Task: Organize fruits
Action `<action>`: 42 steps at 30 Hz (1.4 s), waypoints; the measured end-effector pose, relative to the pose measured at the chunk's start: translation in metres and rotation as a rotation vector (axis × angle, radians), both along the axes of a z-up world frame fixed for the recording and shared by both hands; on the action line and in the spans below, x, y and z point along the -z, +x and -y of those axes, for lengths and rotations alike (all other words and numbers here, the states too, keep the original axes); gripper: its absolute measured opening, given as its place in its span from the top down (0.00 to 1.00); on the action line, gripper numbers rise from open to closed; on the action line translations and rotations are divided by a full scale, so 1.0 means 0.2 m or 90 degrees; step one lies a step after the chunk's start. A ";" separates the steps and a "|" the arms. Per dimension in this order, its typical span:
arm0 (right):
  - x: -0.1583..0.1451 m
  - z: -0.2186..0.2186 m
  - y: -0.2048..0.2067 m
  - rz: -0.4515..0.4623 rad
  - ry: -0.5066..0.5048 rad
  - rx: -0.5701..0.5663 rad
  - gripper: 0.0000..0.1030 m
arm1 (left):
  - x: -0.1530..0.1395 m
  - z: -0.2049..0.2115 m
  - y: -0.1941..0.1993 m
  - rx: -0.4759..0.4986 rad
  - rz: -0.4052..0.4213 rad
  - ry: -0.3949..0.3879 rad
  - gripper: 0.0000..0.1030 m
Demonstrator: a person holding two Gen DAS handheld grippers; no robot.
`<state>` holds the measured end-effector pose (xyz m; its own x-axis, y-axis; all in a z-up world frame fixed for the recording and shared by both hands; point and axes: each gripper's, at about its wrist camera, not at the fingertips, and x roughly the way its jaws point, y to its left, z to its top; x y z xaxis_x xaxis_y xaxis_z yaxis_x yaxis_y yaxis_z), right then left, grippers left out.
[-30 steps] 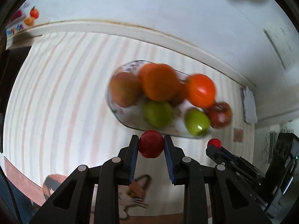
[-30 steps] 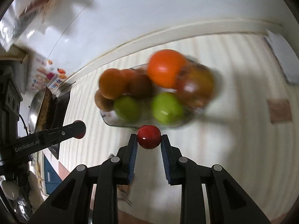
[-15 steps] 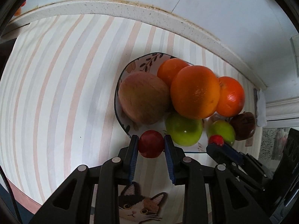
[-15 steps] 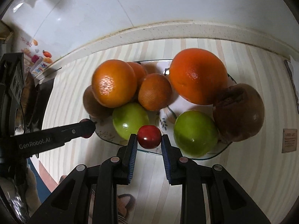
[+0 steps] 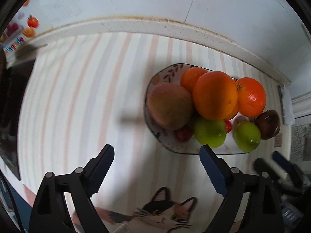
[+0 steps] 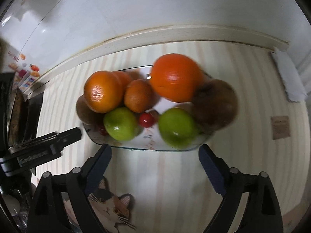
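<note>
The plate (image 6: 136, 149) sits on the worktop (image 6: 175, 174) near the wall (image 6: 155, 9), holding oranges (image 6: 176, 77) behind apples (image 6: 120, 123), with a cherry tomato (image 6: 146, 119) between the apples

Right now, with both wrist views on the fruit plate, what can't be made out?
- Left wrist: the small red fruit is motion-blurred and half hidden behind the green apple.
- Right wrist: the other small red fruit is mostly hidden by a green apple.
- Right wrist: the plate pattern is blurred and covered by fruit.
</note>
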<state>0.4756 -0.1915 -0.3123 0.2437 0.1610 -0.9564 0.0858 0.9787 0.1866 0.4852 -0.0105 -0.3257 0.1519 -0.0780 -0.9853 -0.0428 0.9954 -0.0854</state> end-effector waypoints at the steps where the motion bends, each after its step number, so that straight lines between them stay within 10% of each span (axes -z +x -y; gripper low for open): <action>1: -0.02 0.02 -0.01 0.002 -0.005 0.006 0.09 | -0.01 0.00 -0.02 0.004 0.003 0.012 0.12; 18: -0.39 0.05 -0.36 0.084 -0.050 0.073 0.06 | -0.40 -0.01 -0.32 0.056 0.119 0.017 0.08; 42: -1.39 -0.04 -1.47 0.338 -0.087 0.017 0.03 | -1.26 0.00 -1.38 0.016 0.334 0.046 0.08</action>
<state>0.1826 -0.1830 -0.0348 0.7008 0.0307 -0.7127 0.0403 0.9958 0.0825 0.2091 -0.0105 -0.0737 0.6247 -0.0227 -0.7806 0.0115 0.9997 -0.0198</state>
